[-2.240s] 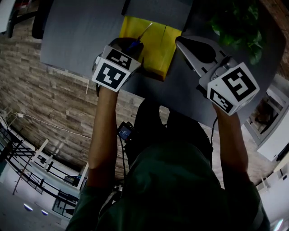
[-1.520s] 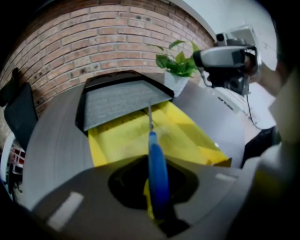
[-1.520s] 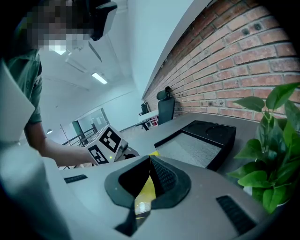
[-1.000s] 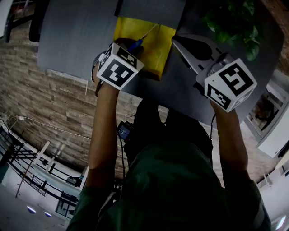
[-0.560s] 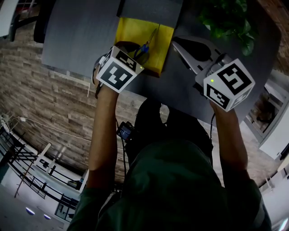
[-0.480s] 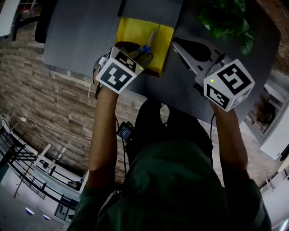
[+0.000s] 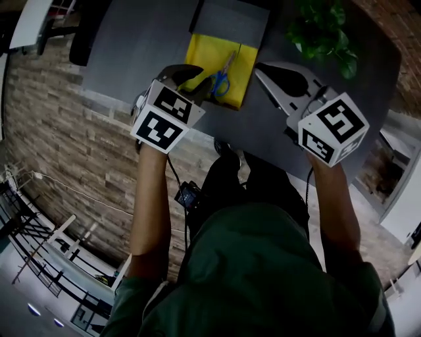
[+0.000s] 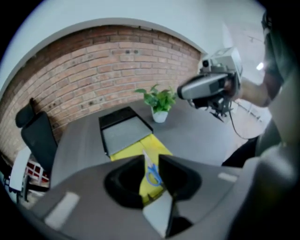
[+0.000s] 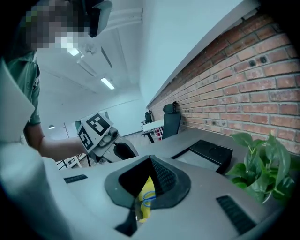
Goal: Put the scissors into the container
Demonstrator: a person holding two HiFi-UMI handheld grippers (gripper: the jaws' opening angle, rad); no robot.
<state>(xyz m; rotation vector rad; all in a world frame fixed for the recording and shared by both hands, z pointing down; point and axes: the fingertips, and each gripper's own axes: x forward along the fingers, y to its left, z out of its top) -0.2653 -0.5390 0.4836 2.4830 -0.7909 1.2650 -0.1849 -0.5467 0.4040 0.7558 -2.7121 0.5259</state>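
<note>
The blue-handled scissors [image 7: 222,76] lie flat in the yellow container [image 7: 205,51] on the dark grey table, blades pointing away from me. My left gripper [image 7: 200,81] hovers at the container's near edge, just left of the handles, open and holding nothing. In the left gripper view the scissors [image 8: 152,176] show through the gap of my left gripper [image 8: 151,159], on the yellow container [image 8: 158,146]. My right gripper [image 7: 262,68] hangs to the right of the container, shut and empty. In the right gripper view, my right gripper [image 9: 150,159] points towards the scissors [image 9: 146,199].
A dark grey tray [image 7: 230,20] lies just beyond the yellow container, partly over it. A potted plant [image 7: 322,33] stands at the far right of the table. An office chair [image 8: 37,136] is beyond the table's far left side. The table's near edge runs under both grippers.
The scissors were held upright in my left gripper above the container; they now lie inside it. My left gripper has let go and drawn back slightly. My right gripper has hardly moved.
</note>
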